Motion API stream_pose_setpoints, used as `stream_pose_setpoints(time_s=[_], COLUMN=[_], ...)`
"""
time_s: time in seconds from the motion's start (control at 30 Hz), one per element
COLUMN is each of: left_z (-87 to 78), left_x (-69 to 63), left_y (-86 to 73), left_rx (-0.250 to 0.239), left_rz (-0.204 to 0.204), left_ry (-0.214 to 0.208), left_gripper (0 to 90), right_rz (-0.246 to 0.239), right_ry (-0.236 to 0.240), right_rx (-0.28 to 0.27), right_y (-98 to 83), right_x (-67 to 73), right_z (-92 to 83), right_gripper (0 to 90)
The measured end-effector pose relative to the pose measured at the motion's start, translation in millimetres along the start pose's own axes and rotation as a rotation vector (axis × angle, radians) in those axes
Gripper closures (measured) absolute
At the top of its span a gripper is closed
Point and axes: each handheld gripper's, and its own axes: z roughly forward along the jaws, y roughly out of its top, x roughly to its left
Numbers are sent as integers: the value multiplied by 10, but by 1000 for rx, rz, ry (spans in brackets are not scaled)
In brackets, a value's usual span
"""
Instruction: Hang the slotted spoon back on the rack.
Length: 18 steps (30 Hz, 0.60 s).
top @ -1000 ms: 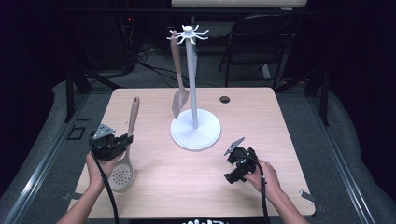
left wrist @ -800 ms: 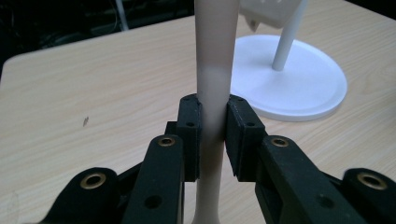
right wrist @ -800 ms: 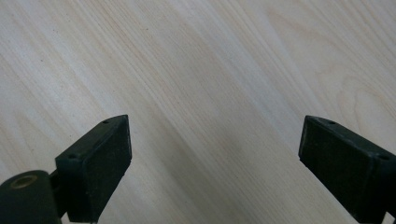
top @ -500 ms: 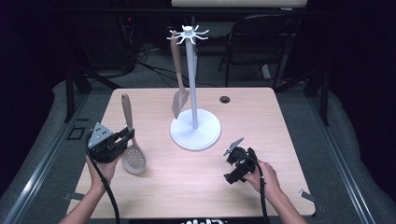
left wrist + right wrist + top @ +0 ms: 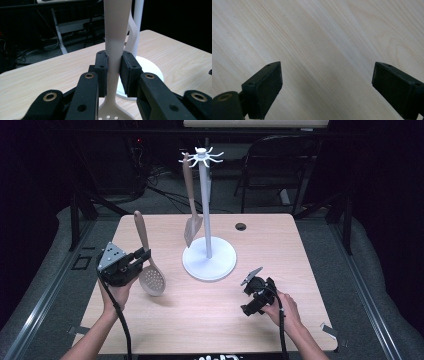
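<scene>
On the wooden table (image 5: 200,320), left gripper (image 5: 142,257) pinching slotted spoon (image 5: 151,279) upright, probably for hanging on rack (image 5: 206,215); right gripper (image 5: 248,279) spread, empty.

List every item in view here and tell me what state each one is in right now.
Left tongs: shut on the beige slotted spoon's handle.
Beige slotted spoon: lifted, handle up, bowl down.
Right tongs: open over bare wood.
Beige spatula: hanging from the rack.
White utensil rack: upright on the wooden table.

Dark room — grey floor (image 5: 60,270), black chair (image 5: 280,165).
</scene>
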Motion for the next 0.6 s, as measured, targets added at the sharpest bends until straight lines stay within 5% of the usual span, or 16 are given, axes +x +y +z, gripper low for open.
stream_pose_setpoints(time_s=[0.6], left_z=[209], left_x=[-139], left_y=[139], left_rx=[14], left_rz=[26], left_ry=[-45], left_gripper=[770], right_rz=[7], right_ry=[-4], right_rx=[-3], right_y=[-11], right_x=[-27], right_z=[0], right_gripper=[88])
